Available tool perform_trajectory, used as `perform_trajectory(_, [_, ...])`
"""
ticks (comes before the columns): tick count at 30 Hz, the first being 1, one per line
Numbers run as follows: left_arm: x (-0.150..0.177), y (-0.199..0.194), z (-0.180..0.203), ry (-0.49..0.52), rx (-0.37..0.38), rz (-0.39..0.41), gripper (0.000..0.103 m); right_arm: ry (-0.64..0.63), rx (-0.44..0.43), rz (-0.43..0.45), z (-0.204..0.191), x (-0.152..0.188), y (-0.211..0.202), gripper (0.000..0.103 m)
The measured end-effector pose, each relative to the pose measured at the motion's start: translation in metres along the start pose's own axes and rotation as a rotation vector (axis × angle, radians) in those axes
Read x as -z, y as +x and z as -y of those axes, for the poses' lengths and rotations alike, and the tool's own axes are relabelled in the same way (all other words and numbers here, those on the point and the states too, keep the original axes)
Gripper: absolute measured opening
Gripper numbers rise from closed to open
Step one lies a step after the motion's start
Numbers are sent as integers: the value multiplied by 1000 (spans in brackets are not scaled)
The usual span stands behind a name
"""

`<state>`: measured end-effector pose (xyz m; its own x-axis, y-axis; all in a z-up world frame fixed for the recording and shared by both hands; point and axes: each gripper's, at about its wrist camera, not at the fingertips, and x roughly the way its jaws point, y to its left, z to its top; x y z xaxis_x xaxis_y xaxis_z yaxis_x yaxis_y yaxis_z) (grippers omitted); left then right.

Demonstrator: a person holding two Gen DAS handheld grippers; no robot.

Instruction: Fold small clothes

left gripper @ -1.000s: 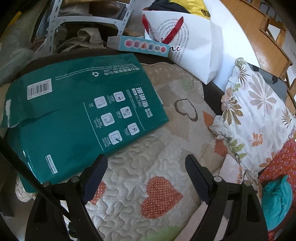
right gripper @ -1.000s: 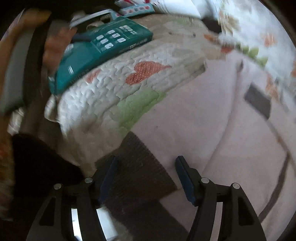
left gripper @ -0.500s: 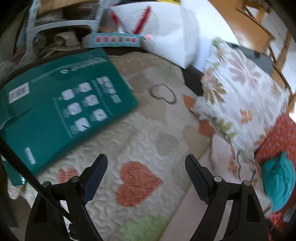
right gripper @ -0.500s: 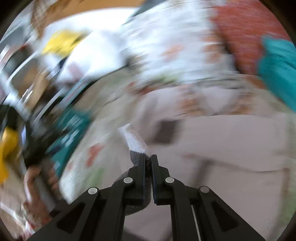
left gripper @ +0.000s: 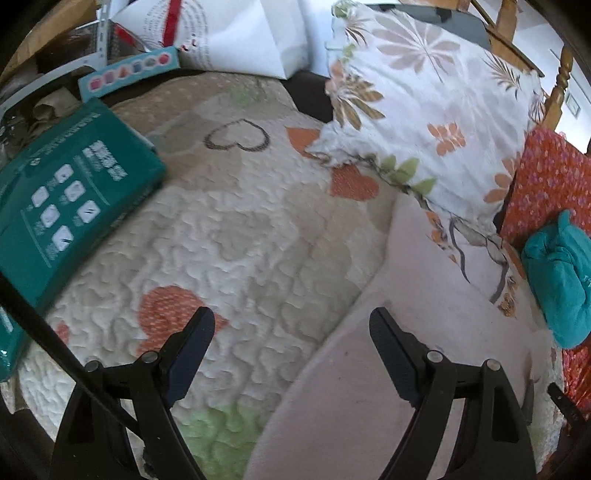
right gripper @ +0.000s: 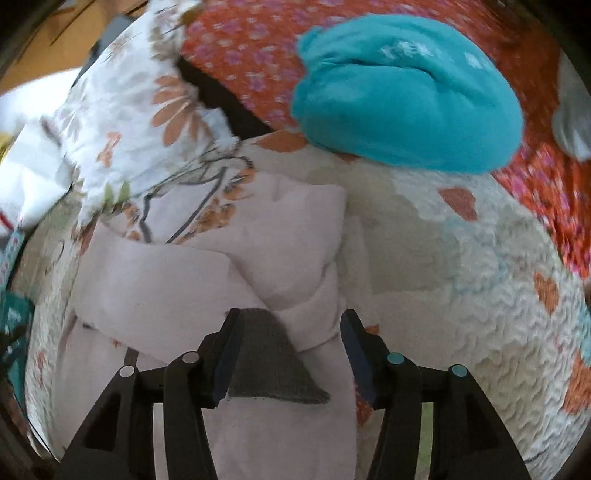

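A pale pink garment (right gripper: 207,280) with a dark grey cuff (right gripper: 273,369) lies partly folded on a quilted heart-pattern bedspread (right gripper: 461,314). My right gripper (right gripper: 288,350) is open just above it, the grey cuff lying between its fingers and against the left one. The garment also shows in the left wrist view (left gripper: 388,387), lower right. My left gripper (left gripper: 291,350) is open and empty, hovering over the garment's left edge and the bedspread (left gripper: 240,240).
A teal bundle of cloth (right gripper: 406,92) (left gripper: 561,280) sits on a red floral cushion (right gripper: 258,66). A white floral pillow (left gripper: 424,110) lies behind the garment. A green box (left gripper: 62,199), a white paper bag (left gripper: 240,33) and a small blue carton (left gripper: 129,72) stand at the far left.
My right gripper was shut on the grey cuff half a second ago, carried it over and has opened, leaving the cuff folded onto the garment. My left gripper has drifted right, still open.
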<state>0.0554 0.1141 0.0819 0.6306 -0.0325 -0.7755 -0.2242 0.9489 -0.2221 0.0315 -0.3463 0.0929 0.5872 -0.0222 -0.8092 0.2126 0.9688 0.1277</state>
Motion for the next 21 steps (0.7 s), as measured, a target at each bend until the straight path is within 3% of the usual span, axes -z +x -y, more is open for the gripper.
perform_trajectory(5, [-3, 11, 20, 30, 10, -13, 85, -129, 20, -69, -21, 14, 31, 66])
perform_trajectory(7, [-6, 15, 26, 44, 6, -12, 85, -232, 66, -108, -31, 13, 46, 25])
perform_trajectory(8, [-8, 17, 29, 54, 6, -10, 85, -260, 94, -102, -32, 7, 49, 11])
perform_trajectory(10, [-14, 24, 35, 76, -2, -5, 85, -252, 160, -44, -24, -16, 48, 11])
perform_trajectory(13, [-21, 32, 32, 61, -16, -19, 85, -164, 368, -13, -3, -52, 51, 19])
perform_trajectory(14, [-23, 32, 30, 51, -16, -20, 85, -100, 341, 1, 2, -61, 44, 23])
perform_trajectory(16, [-28, 33, 20, 29, -26, -23, 85, -39, 200, 34, -7, -71, 30, 37])
perform_trajectory(17, [-31, 32, 15, 17, -37, -23, 85, -50, 139, 31, -20, -75, 28, 53])
perform_trajectory(21, [-39, 27, -16, -79, -53, -17, 85, -192, -122, -52, -115, -77, 46, 57])
